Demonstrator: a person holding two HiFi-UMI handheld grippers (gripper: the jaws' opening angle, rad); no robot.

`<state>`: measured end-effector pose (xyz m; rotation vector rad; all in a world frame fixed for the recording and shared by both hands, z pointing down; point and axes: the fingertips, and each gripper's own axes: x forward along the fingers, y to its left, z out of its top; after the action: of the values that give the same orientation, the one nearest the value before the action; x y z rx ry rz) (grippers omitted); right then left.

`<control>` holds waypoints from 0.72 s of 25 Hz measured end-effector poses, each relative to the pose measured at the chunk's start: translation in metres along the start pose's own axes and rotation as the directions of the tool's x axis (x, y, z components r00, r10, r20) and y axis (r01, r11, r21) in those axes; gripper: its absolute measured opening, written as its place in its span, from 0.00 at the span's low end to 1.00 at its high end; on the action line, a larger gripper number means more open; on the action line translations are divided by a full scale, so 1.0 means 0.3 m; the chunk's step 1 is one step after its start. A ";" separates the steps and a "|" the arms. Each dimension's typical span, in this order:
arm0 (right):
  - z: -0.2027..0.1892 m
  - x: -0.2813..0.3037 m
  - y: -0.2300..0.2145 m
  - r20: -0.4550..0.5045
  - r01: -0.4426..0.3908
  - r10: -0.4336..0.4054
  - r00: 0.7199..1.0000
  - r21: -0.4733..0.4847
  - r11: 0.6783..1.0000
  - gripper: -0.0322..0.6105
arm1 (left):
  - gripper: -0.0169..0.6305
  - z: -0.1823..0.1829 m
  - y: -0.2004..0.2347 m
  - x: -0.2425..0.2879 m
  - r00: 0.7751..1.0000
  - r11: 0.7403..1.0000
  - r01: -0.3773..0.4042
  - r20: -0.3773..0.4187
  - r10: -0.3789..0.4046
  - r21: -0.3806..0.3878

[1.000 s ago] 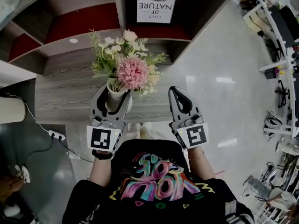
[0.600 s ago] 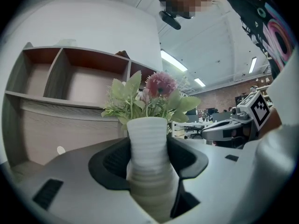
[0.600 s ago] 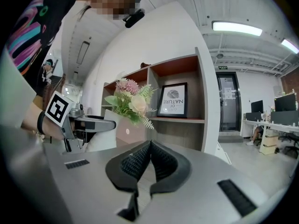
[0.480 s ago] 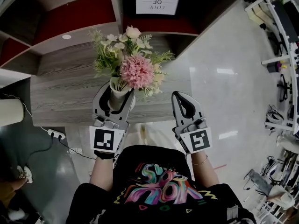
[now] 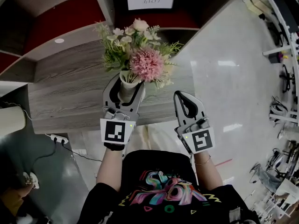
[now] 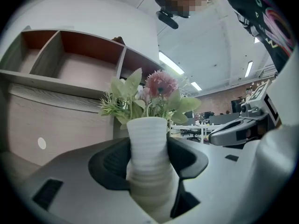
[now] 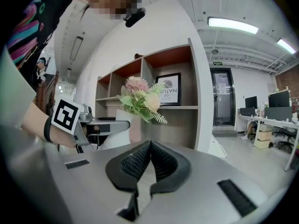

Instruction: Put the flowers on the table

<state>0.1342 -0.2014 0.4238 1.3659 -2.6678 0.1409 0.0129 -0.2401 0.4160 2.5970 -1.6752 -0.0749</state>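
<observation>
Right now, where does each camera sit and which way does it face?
Head view: on the person's head, steeply down at table, flowers, both grippers, forearms.
Left gripper view: on the left gripper, along fingers shut on white vase, toward shelves.
Right gripper view: on the right gripper, along shut, empty fingers, toward shelves; left wrist shows.
Shared: flowers in all.

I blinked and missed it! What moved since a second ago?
The left gripper carried the vase of flowers a bit forward and right over the wooden table. Nothing was grabbed or let go: it stays clamped on the vase, and the right gripper stays shut and empty beside it.
</observation>
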 end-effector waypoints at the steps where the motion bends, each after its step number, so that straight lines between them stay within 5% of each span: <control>1: -0.008 -0.003 -0.002 -0.003 0.001 -0.001 1.000 0.000 1.000 0.07 | 0.42 -0.008 -0.009 0.008 1.000 1.000 0.003 0.006 -0.003 -0.001; 18: -0.050 0.029 -0.023 -0.038 0.025 -0.025 0.999 0.021 0.999 0.07 | 0.42 -0.101 -0.019 0.072 1.000 1.000 0.027 -0.001 -0.027 -0.008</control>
<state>0.1361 -0.2101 0.4401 1.3883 -2.6251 0.1919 0.0291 -0.2570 0.4456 2.6135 -1.6362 -0.0812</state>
